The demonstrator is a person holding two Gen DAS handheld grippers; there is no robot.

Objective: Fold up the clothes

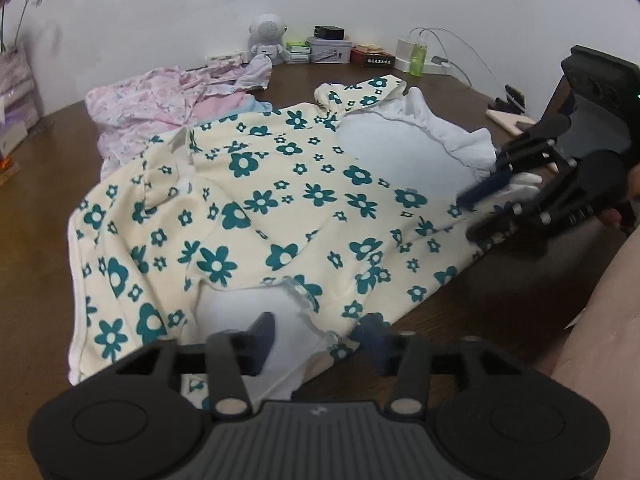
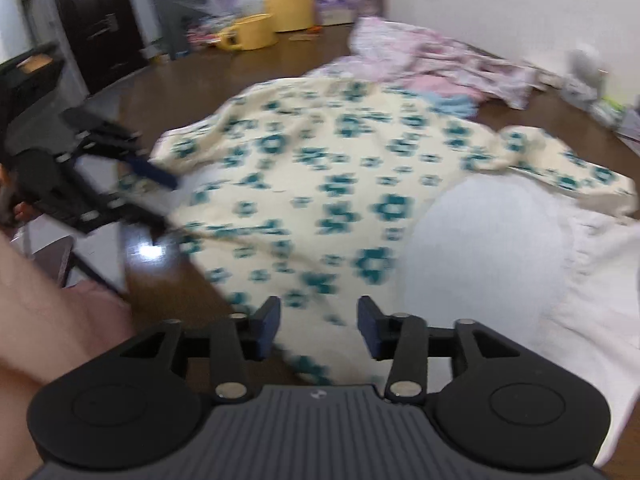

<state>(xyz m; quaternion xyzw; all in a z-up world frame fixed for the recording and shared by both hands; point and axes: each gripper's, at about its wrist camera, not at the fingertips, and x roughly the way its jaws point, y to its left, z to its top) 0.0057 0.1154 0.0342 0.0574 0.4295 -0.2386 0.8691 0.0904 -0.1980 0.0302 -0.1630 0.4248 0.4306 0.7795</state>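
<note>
A cream garment with teal flowers (image 1: 280,208) lies spread on the dark wooden table, its white lining turned out at two places. In the right wrist view the same garment (image 2: 320,184) is blurred. My left gripper (image 1: 320,334) is open at the garment's near edge, its jaws either side of a white lining fold. It also shows in the right wrist view (image 2: 160,204) at the left. My right gripper (image 2: 319,328) is open over the garment's edge. It also shows in the left wrist view (image 1: 476,216) at the right, jaws apart at the hem.
A pile of pink patterned clothes (image 1: 160,108) lies behind the garment. A white toy robot (image 1: 267,38), tins, boxes, a green bottle (image 1: 418,58) and a charger with cables stand along the wall. A yellow tub (image 2: 252,32) and a dark door (image 2: 96,20) are beyond the table.
</note>
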